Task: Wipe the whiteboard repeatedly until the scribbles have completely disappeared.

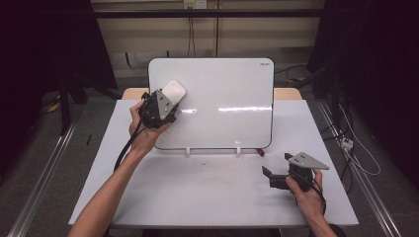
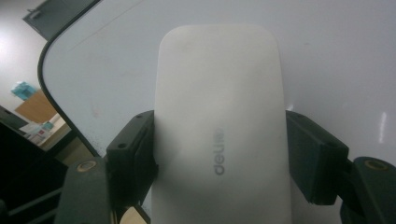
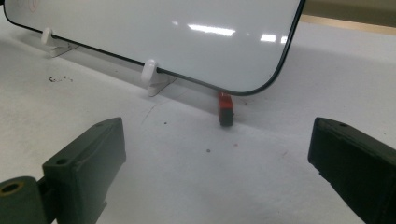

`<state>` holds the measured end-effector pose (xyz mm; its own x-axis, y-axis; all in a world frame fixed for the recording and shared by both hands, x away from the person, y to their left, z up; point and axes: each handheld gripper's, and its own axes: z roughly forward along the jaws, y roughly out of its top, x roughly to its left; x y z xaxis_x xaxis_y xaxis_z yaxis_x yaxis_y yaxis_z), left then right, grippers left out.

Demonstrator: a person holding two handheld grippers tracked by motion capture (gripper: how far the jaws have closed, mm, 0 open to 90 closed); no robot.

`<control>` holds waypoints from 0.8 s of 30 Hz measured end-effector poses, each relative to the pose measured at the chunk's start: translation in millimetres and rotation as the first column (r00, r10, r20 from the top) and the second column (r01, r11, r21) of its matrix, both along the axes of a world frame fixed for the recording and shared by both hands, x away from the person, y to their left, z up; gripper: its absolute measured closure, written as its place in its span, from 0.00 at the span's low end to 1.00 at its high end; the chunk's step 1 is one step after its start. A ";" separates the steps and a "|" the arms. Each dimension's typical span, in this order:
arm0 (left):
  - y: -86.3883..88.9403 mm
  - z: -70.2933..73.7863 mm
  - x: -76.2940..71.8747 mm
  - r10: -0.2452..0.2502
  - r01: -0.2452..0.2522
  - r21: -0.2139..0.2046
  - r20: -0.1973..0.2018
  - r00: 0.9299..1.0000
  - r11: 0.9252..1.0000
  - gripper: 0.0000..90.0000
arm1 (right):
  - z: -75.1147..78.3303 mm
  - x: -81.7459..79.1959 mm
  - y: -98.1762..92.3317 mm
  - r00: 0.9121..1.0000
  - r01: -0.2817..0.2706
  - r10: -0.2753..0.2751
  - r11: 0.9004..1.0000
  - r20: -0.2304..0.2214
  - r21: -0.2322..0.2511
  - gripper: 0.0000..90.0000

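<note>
A white eraser (image 2: 219, 116) with grey lettering is pinched across its width by my left gripper (image 2: 219, 140). In the high view the eraser (image 1: 174, 91) lies flat against the upper left part of the propped whiteboard (image 1: 222, 98), and the left gripper (image 1: 170, 98) sits just below it in the person's raised hand. My right gripper (image 1: 276, 164) rests low over the table at the front right, jaws wide apart with nothing between them. In the right gripper view the right gripper (image 3: 217, 158) faces the board's lower corner (image 3: 261, 70).
The whiteboard leans on two small white stands (image 1: 188, 150) (image 3: 149, 74) on the white table (image 1: 212, 192). A small red and black item (image 3: 226, 108) lies under the board's lower right corner (image 1: 260, 152). Dark frames and cables flank the table.
</note>
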<state>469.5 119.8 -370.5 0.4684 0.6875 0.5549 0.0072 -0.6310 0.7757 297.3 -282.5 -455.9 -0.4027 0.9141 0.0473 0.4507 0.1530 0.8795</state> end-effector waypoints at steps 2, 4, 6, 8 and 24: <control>-1.0 -7.4 -5.1 -0.010 0.010 0.014 -0.005 1.000 1.000 0.35 | 0.2 -0.5 0.2 1.000 0.000 0.000 1.000 -0.002 0.001 0.05; -4.6 -14.5 -11.9 -0.019 0.019 0.024 -0.004 1.000 1.000 0.35 | 0.1 -0.6 0.6 1.000 -0.002 0.002 1.000 -0.004 0.003 0.05; -13.5 -24.8 -22.4 -0.046 0.046 0.055 -0.009 0.999 0.997 0.35 | 0.1 -0.2 0.8 1.000 -0.002 0.002 1.000 -0.003 0.002 0.05; -20.2 -33.7 -30.9 -0.061 0.062 0.068 -0.006 0.998 0.996 0.35 | 0.1 1.0 2.6 1.000 -0.007 0.008 1.000 0.001 -0.003 0.05; -25.8 -48.3 -47.8 -0.108 0.113 0.136 -0.043 0.993 0.984 0.35 | -0.2 0.3 2.9 1.000 -0.016 0.016 1.000 -0.009 0.004 0.05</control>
<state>421.8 94.0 -418.7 0.5588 0.5482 0.6223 -0.0426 -0.7304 0.6817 297.6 -279.6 -456.1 -0.4172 0.9072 0.0545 0.4560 0.1571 0.8760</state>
